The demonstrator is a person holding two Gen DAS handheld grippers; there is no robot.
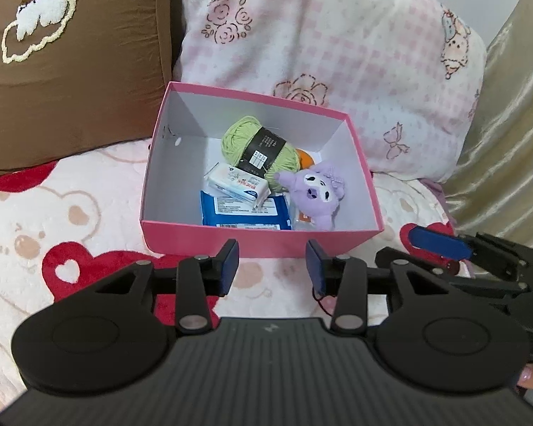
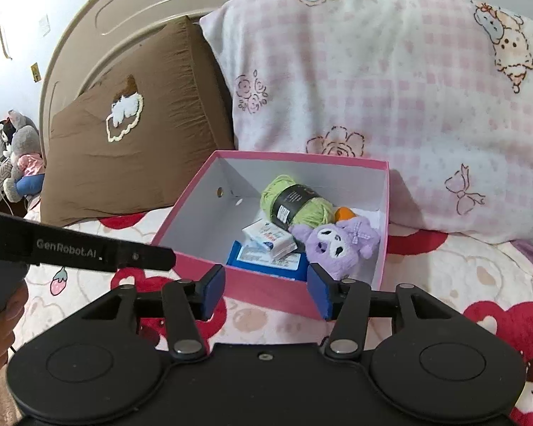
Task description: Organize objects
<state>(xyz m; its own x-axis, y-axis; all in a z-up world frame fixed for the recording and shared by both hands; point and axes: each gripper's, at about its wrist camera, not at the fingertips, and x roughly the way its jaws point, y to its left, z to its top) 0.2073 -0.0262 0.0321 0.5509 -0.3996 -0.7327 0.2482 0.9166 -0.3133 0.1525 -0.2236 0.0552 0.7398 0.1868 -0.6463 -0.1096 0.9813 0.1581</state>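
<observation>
From the left wrist camera, I have the left gripper (image 1: 272,266) with its jaws parted wide and nothing between them, held just short of the near wall of the pink box (image 1: 181,234). The box sits on the bear-print blanket (image 1: 35,234), with the brown pillow (image 1: 71,88) far left and the pink checked pillow (image 1: 337,35) behind. Inside lie a green yarn ball (image 1: 245,135), a white tissue pack (image 1: 236,183), a blue wipes pack (image 1: 231,213) and a purple plush (image 1: 316,191), all crowded to the right and near side. Everything lies beyond my fingertips, past the wall, nothing within the jaws. The right gripper (image 1: 437,241) shows at far right.

From the right wrist camera, the right gripper (image 2: 266,289) is likewise spread wide and empty, touching or just short of the near wall; I cannot tell which. The plush (image 2: 337,245) lies just past my right fingertip, the wipes (image 2: 266,266) straight ahead.

I judge the packing looks nearly done. If I tidy further, I should lift over the wall before reaching in, not push the light box along the soft blanket.
</observation>
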